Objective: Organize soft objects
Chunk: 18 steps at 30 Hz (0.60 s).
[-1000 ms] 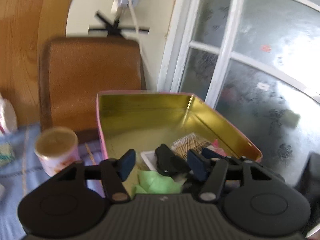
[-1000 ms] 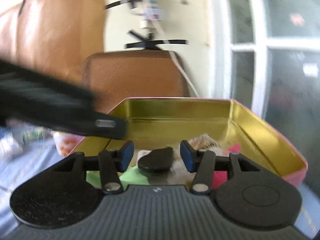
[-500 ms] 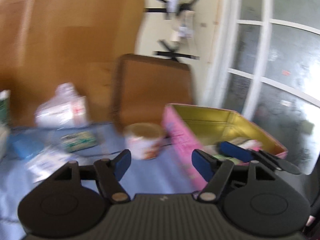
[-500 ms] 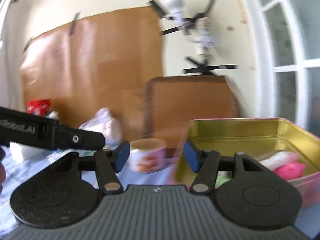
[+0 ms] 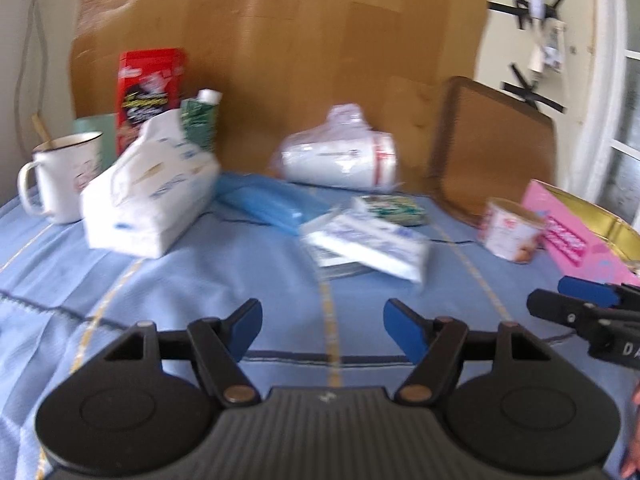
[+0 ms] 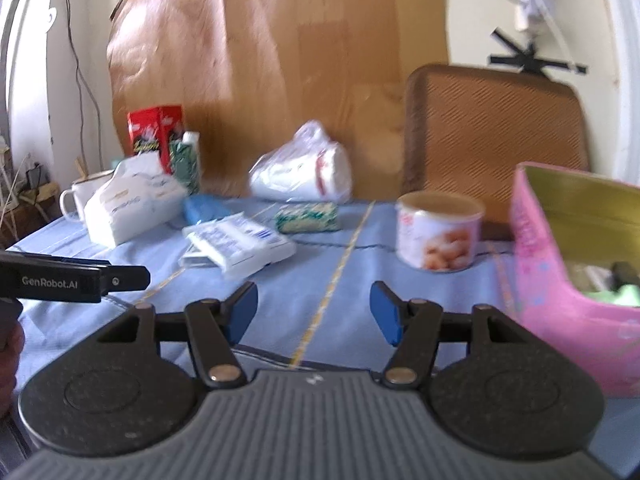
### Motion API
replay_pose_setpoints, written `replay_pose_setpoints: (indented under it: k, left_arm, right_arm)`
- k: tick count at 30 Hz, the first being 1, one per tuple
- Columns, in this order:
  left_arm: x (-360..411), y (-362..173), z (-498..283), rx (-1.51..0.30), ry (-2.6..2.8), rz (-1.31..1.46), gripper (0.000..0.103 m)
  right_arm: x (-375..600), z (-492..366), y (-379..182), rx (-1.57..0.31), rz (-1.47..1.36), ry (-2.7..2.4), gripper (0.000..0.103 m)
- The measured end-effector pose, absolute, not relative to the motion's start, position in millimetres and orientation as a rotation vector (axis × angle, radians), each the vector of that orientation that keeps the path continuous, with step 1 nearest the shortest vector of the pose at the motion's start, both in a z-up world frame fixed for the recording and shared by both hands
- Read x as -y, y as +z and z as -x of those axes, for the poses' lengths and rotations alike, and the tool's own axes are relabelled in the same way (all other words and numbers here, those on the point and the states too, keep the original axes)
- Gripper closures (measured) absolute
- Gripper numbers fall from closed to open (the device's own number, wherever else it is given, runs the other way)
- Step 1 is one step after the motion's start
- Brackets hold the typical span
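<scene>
Ahead of left gripper (image 5: 322, 330), white flat packet (image 5: 366, 246), well apart

tin (image 6: 576, 280) right of can (image 6: 438, 232), packets (image 6: 236, 244) left

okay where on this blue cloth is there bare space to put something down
Bare: the near blue cloth in front of both grippers, bordered by the flat white packet, round tin and pink box. Crowded: the back left, around the tissue pack, mug and bagged roll.

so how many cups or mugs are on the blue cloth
1: a white mug at the far left, behind the tissue pack. The round tub beside the pink tin is a lidded container. Others may be hidden.
</scene>
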<state>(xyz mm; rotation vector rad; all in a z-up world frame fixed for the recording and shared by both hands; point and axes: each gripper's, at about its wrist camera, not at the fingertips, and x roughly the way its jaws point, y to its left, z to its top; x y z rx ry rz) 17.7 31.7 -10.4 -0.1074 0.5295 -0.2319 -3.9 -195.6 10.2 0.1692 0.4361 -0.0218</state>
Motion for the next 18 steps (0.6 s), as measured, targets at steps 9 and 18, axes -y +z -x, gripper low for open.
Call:
replay_pose_setpoints:
  k: [9, 18]
  left_arm:
    - [-58.0, -13.6, -18.3, -0.490, -0.229, 0.289, 0.034]
    - [-53.9, -13.5, -17.0, -0.473, -0.234, 0.273, 0.034]
  right_arm:
    - [174.9, -53.4, 10.8, -0.512, -0.197, 0.086, 0.038]
    - [182.2, -131.8, 4.2, -0.613, -0.317, 0.188, 0.006]
